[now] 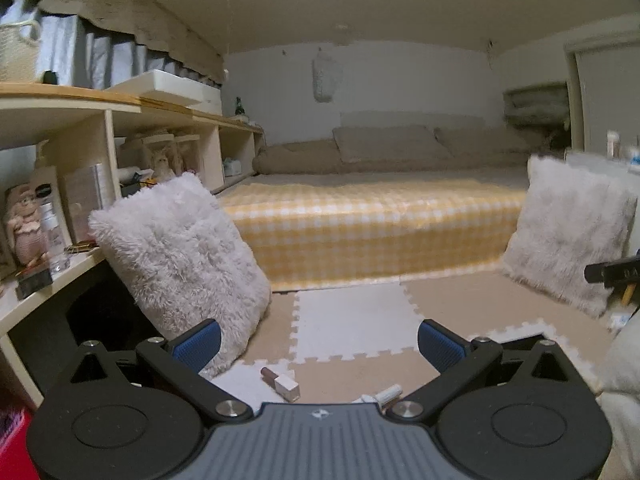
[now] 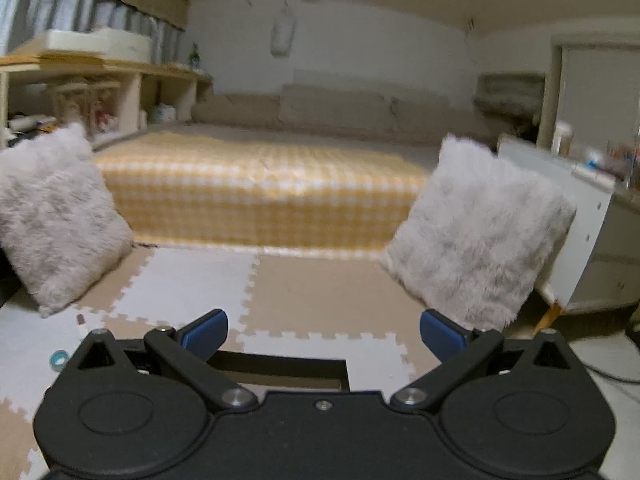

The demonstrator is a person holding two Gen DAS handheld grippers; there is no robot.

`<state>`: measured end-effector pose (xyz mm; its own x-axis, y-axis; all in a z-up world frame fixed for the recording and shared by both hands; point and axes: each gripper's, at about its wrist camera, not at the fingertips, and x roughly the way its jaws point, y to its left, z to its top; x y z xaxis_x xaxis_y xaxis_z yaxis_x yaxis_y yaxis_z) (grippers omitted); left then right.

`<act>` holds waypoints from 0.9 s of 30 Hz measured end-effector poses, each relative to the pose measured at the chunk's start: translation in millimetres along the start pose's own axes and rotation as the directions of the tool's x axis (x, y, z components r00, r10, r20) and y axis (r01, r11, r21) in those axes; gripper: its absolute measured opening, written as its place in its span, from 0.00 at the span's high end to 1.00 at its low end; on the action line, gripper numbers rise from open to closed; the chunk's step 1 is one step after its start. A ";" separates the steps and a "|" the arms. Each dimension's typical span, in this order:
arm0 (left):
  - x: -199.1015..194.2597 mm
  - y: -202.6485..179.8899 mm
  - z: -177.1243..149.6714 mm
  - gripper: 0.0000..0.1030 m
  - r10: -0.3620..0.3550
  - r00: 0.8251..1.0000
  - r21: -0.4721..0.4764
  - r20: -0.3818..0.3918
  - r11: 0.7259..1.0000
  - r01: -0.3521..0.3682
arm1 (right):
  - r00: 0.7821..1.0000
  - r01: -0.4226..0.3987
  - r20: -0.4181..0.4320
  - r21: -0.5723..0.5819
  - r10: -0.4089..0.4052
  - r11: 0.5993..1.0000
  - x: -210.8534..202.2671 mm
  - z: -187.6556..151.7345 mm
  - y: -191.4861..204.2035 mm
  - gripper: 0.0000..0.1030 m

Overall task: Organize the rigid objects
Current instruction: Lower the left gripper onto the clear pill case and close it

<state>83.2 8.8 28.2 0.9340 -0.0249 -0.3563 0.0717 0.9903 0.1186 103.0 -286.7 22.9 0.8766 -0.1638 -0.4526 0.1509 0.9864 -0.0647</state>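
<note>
**A:** What needs picking up, and where is it?

**B:** In the left wrist view, a small bottle with a brown body and a cream cap lies on its side on the foam floor mat, at about six o'clock, low between the fingers of the left claw. A white tube lies just beside it at five o'clock, partly hidden by the claw's body.

**A:** Is either claw holding anything?

**B:** No. Both are spread wide apart and empty. The right claw hangs over a dark, open-topped box, possibly the place for the items. A tiny blue ring sits on the mat at nine o'clock.

**A:** How should the left claw go about the grab?

**B:** I would lower it straight over the bottle, turn so the fingers close across the narrow body rather than along its length, and press gently; a round bottle may roll. A fluffy cushion at ten o'clock stands close, so stay clear of it.
</note>
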 end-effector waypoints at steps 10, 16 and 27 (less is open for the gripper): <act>72.9 -0.1 -23.9 0.00 -0.095 0.960 -0.032 -0.264 0.995 0.090 | 0.977 -0.015 -0.209 0.144 0.045 0.989 91.6 -27.7 -30.4 0.22; 110.9 10.4 -46.6 0.00 -0.222 0.878 -0.134 -0.425 0.974 0.181 | 0.939 -0.068 -0.324 0.160 0.117 0.985 118.8 -49.5 -47.6 0.60; 172.8 0.4 -99.6 0.09 -0.359 0.661 -0.235 -0.659 0.933 0.272 | 0.866 -0.084 -0.483 0.118 0.131 0.990 153.3 -74.1 -43.3 0.73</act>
<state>209.8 18.5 -125.6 0.3611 -0.2820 -0.8889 0.2385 0.9494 -0.2043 197.0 -353.6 -109.5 0.5577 -0.0072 -0.8300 0.1296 0.9885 0.0785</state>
